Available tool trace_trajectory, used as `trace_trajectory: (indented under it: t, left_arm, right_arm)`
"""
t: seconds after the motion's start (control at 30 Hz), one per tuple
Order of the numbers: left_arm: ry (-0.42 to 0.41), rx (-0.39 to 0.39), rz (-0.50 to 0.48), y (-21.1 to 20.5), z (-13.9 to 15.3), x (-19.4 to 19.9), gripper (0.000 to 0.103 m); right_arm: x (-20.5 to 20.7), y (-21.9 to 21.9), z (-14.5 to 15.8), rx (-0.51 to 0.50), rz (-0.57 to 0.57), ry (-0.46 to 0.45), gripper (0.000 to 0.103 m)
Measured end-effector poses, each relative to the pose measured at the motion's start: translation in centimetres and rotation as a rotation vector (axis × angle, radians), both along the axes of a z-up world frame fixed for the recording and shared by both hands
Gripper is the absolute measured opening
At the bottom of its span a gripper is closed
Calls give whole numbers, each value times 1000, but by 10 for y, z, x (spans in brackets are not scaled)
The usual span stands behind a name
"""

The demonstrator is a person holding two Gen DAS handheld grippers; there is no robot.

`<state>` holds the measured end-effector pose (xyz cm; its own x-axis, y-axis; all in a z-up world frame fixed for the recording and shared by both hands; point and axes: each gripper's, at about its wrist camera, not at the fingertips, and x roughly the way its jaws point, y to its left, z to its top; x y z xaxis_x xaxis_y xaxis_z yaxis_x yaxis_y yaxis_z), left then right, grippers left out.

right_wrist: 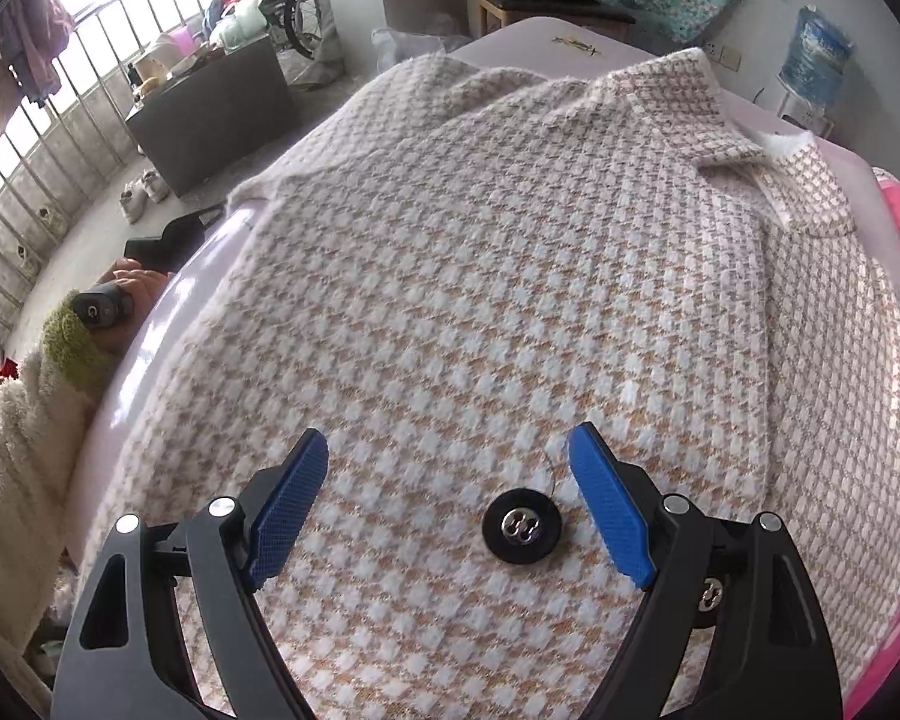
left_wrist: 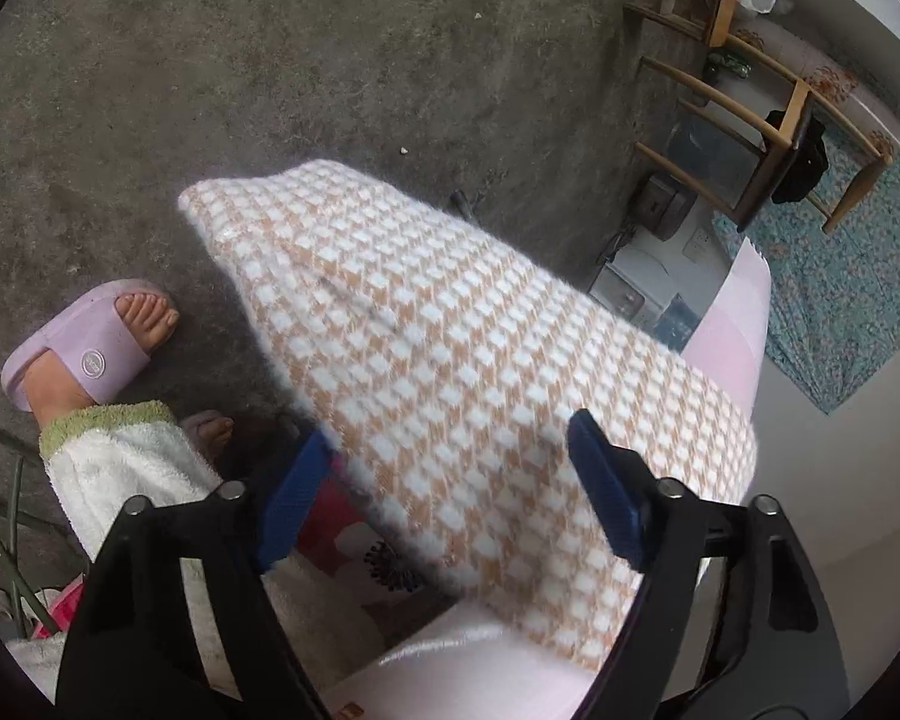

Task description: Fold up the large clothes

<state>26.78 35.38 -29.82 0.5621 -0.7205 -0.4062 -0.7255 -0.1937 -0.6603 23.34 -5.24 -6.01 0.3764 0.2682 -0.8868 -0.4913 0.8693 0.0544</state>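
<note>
The garment is a fuzzy coat (right_wrist: 510,276) in a tan-and-white houndstooth weave. The right wrist view shows it spread flat over a pale pink table (right_wrist: 174,306), collar (right_wrist: 678,114) at the far end, with one black button (right_wrist: 522,527) near the lens. The left wrist view shows only one part, a sleeve (left_wrist: 426,324) that overhangs the table edge (left_wrist: 732,324) and juts out above the concrete floor (left_wrist: 270,60).

The right gripper (right_wrist: 450,504) points down at the coat. Its blue pads (right_wrist: 285,513) stand wide apart with the button between them; they press on nothing, and whether the tips touch the cloth cannot be told. The left gripper (left_wrist: 450,492) is partly open. The sleeve lies between its blue pads (left_wrist: 294,498); the right pad is at the cloth edge, the left pad shows a gap, so no grip is confirmed. The weave near this gripper is blurred.

Only the left wrist view shows a foot in a lilac slipper (left_wrist: 90,348), a wooden chair (left_wrist: 756,120) and a teal floral cloth (left_wrist: 852,288). Only the right wrist view shows the person's left hand (right_wrist: 132,300) on a dark handle beside the table, the white fleece sleeve (right_wrist: 24,420), a barred window (right_wrist: 48,138), a dark cabinet (right_wrist: 210,114), a wheelchair (right_wrist: 297,12) and a water bottle (right_wrist: 816,54).

The coat's near hem is cut off by the frame in both views. Its far right side is hidden past the image edge.
</note>
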Motion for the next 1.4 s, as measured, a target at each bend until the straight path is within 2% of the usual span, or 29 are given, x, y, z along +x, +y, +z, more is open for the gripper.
trace_trajectory:
  t: [0.03, 0.07, 0.1, 0.13, 0.17, 0.3, 0.4, 0.5, 0.53, 0.6, 0.67, 0.73, 0.8, 0.87, 0.97, 1.03, 1.1, 1.13, 1.17, 1.23, 1.4]
  left_arm:
    - [12, 15, -3, 3, -1, 3, 57]
    - [22, 33, -9, 6, -2, 7, 42]
    - [36, 59, -15, 9, -1, 9, 35]
    - [40, 95, -16, 13, 2, 10, 23]
    - [39, 157, -25, 18, 9, 10, 17]
    - [-7, 555, -91, 31, 79, 19, 8]
    - [-61, 891, -138, 28, 156, 28, 7]
    - [-154, 1259, -181, 0, 248, 30, 7]
    - [-210, 1380, -196, -18, 281, 29, 7]
    - [-324, 1552, -227, -58, 334, 23, 7]
    - [-468, 1683, -271, -107, 380, 13, 7]
    - [-613, 1777, -337, -162, 412, 0, 7]
    - [-726, 1832, -430, -215, 428, -10, 7]
    - [-818, 1841, -559, -263, 428, -19, 7]
    - [-877, 1766, -755, -315, 398, -22, 11]
    - [-881, 1701, -878, -343, 364, -32, 14]
    - [-857, 1626, -986, -358, 328, -30, 33]
    - [-835, 1586, -1025, -362, 311, -30, 58]
    - [-810, 1573, -1042, -366, 297, -39, 65]
    - [-798, 1563, -1040, -361, 283, -47, 65]
    - [-868, 1498, -941, -343, 294, -67, 76]
  right_arm:
    - [0, -1, 3, -1, -2, -19, 81]
    - [5, -1, 5, -2, -4, -32, 81]
    - [6, -2, 7, -1, -5, -44, 81]
    - [5, -3, 9, 1, -7, -60, 81]
    - [5, -5, 11, 4, -9, -70, 81]
    - [3, -17, 18, 12, -23, -102, 81]
    - [-1, -32, 25, 31, -50, -119, 81]
    - [-9, -50, 33, 59, -83, -142, 81]
    - [-12, -57, 36, 70, -94, -152, 81]
    - [-18, -69, 40, 88, -117, -166, 81]
    - [-26, -83, 44, 106, -145, -178, 81]
    - [-35, -97, 49, 124, -174, -190, 81]
    - [-43, -109, 52, 135, -197, -206, 81]
    - [-54, -122, 56, 137, -226, -227, 81]
    - [-69, -139, 58, 131, -263, -245, 81]
    - [-75, -151, 56, 127, -283, -243, 81]
    - [-75, -162, 51, 123, -297, -216, 81]
    - [-75, -168, 47, 119, -304, -193, 81]
    - [-74, -171, 44, 116, -309, -176, 81]
    - [-71, -182, 42, 121, -314, -138, 81]
    - [-50, -203, 56, 226, -303, -90, 81]
